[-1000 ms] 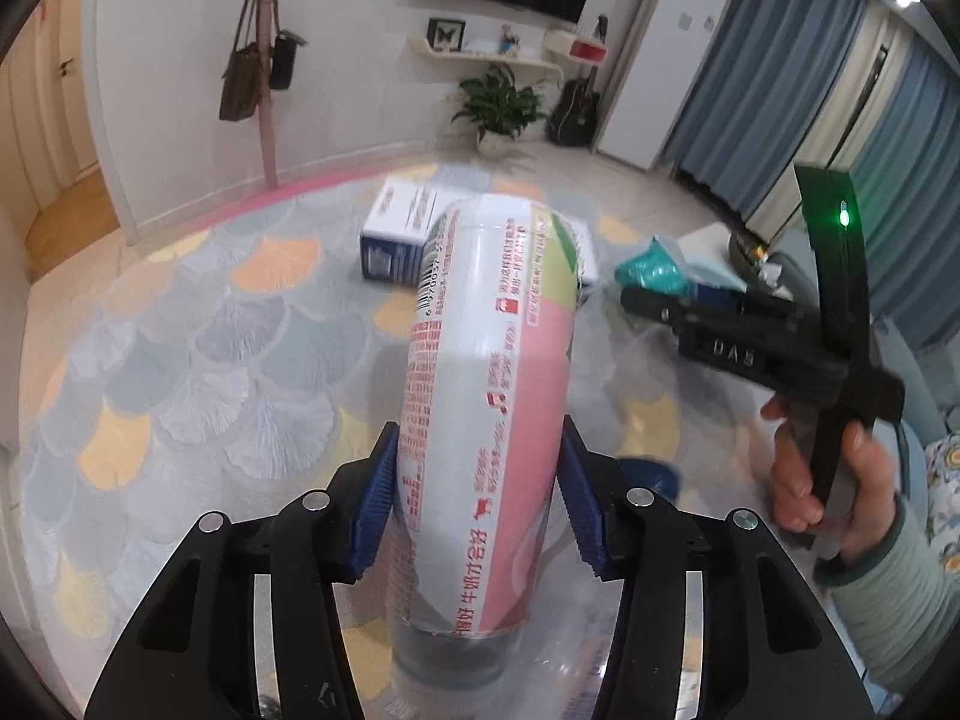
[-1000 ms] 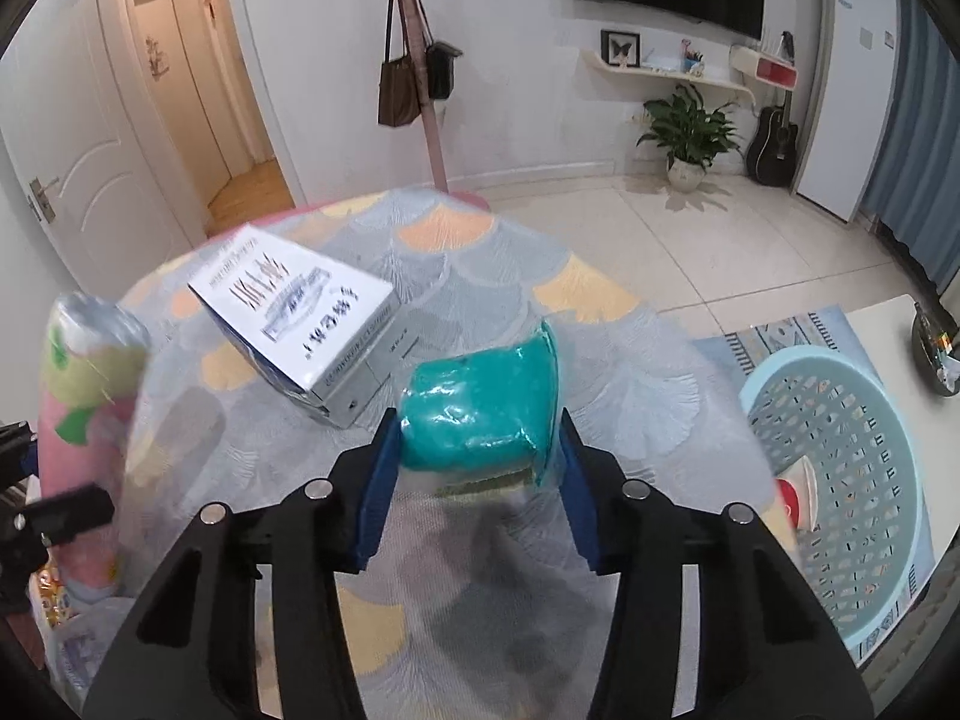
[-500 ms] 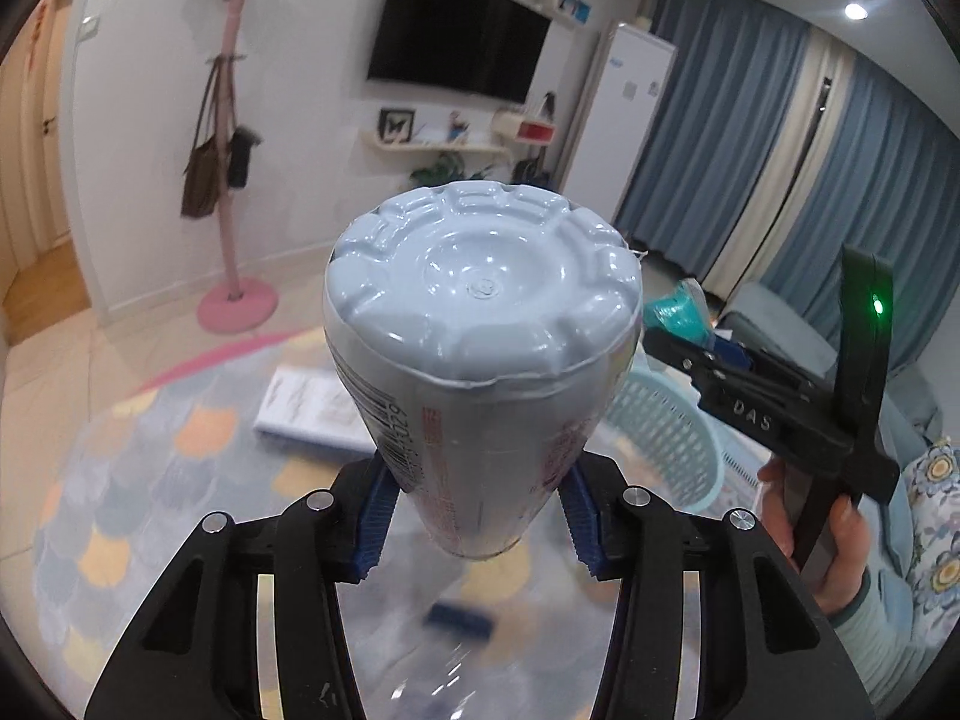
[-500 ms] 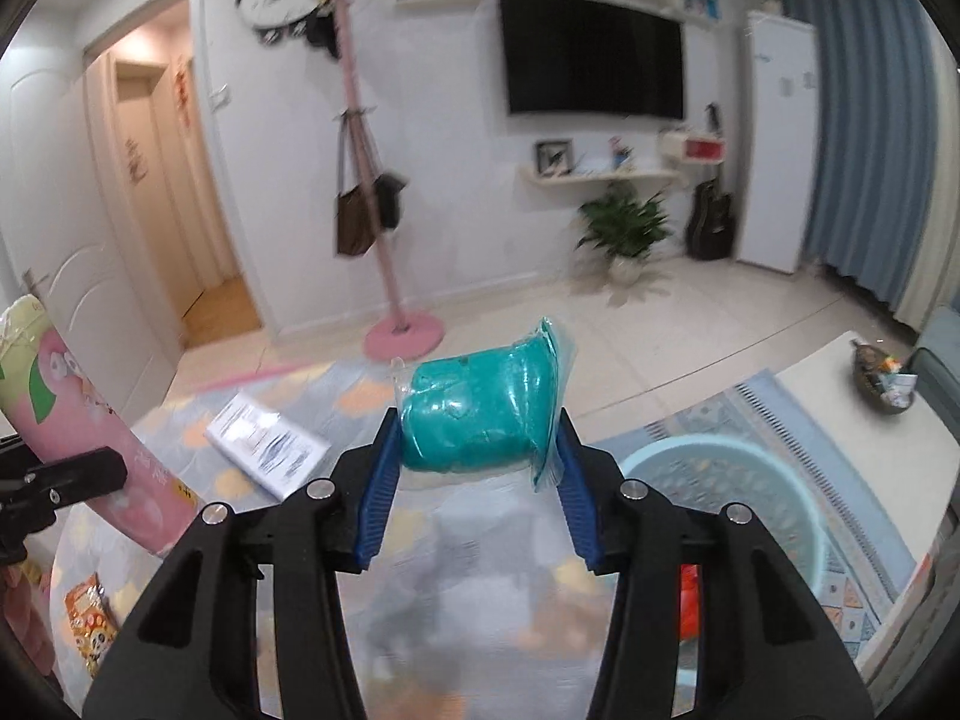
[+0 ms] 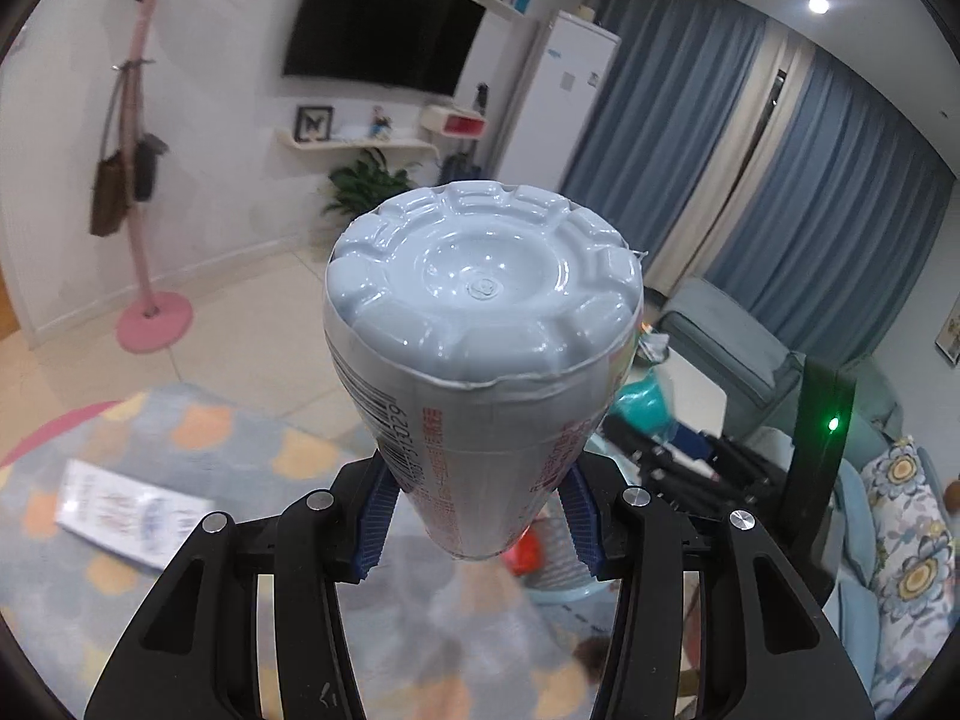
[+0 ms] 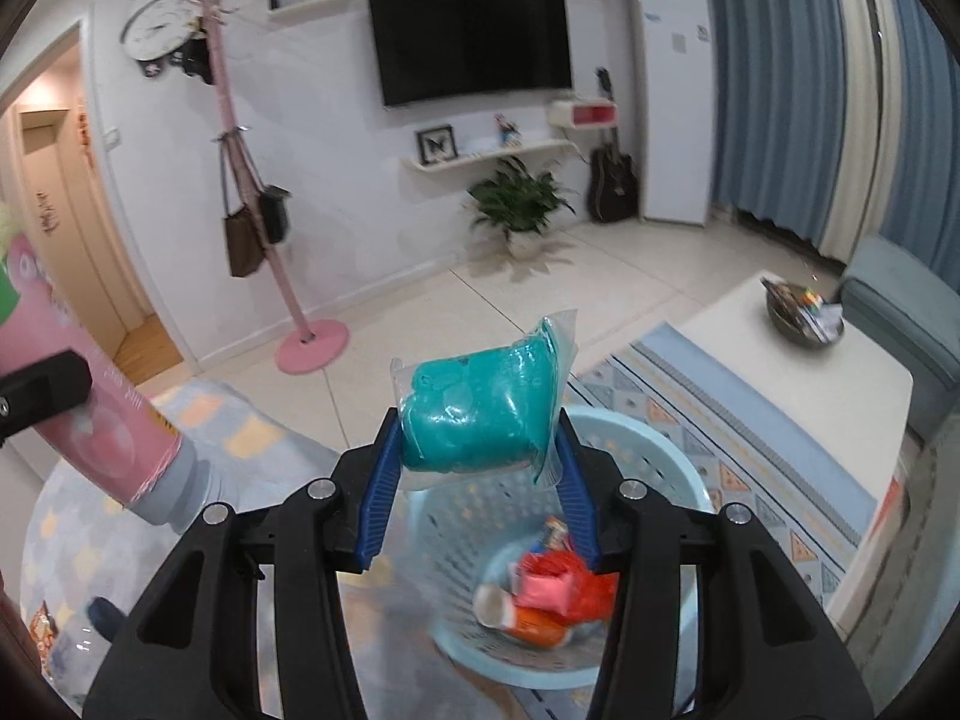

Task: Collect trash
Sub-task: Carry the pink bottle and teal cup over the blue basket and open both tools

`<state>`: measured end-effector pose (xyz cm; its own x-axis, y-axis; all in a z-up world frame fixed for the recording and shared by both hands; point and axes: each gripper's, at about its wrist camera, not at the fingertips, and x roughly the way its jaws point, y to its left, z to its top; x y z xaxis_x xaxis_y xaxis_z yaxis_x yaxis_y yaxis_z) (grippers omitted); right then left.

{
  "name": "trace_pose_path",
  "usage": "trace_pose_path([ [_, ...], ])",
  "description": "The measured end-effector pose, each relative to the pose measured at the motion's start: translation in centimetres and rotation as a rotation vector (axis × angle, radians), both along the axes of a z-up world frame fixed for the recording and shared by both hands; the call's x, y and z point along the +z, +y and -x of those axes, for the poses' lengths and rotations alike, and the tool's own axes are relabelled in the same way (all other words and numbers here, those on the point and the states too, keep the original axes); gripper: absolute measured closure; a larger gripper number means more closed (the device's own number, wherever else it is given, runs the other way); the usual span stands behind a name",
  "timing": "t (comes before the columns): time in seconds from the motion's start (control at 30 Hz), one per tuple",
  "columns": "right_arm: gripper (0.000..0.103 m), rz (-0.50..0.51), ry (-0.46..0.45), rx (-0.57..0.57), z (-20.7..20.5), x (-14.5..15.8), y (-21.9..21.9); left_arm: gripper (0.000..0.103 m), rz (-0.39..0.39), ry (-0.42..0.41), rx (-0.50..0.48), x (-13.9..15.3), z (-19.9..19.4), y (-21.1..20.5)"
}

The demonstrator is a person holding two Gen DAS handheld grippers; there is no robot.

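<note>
Left wrist view: left claw clenched on a bottle, base toward the camera, held above the rug; box on rug at left.

Right wrist view: right claw clenched on a teal packet, held over a blue basket containing wrappers.

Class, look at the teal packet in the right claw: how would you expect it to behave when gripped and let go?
The teal packet is probably soft: it bulges between the right claw pads. Its clear wrapper looks glossy, so perhaps slippery. It seems light, and the laundry basket lies below it.
</note>
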<state>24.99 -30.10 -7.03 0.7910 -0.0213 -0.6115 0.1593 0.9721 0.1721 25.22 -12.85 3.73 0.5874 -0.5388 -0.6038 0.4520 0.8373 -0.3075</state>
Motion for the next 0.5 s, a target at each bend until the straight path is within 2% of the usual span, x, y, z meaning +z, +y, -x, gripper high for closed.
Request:
trace_pose_path([
  [0.33, 0.058, -0.092, 0.162, -0.075, -0.9, -5.8, -5.1, 0.056, -0.041, 0.106, -0.054, -5.2, -2.2, -6.7],
  [0.43, 0.058, -0.108, 0.235, -0.089, -1.3, -7.6, -5.9, 0.056, -0.068, 0.133, -0.074, -6.6, -3.0, -8.0],
  [0.5, 0.057, -0.093, 0.316, -0.094, -2.1, -9.1, -5.9, 0.056, -0.099, 0.15, -0.094, -7.4, -3.1, -8.9],
])
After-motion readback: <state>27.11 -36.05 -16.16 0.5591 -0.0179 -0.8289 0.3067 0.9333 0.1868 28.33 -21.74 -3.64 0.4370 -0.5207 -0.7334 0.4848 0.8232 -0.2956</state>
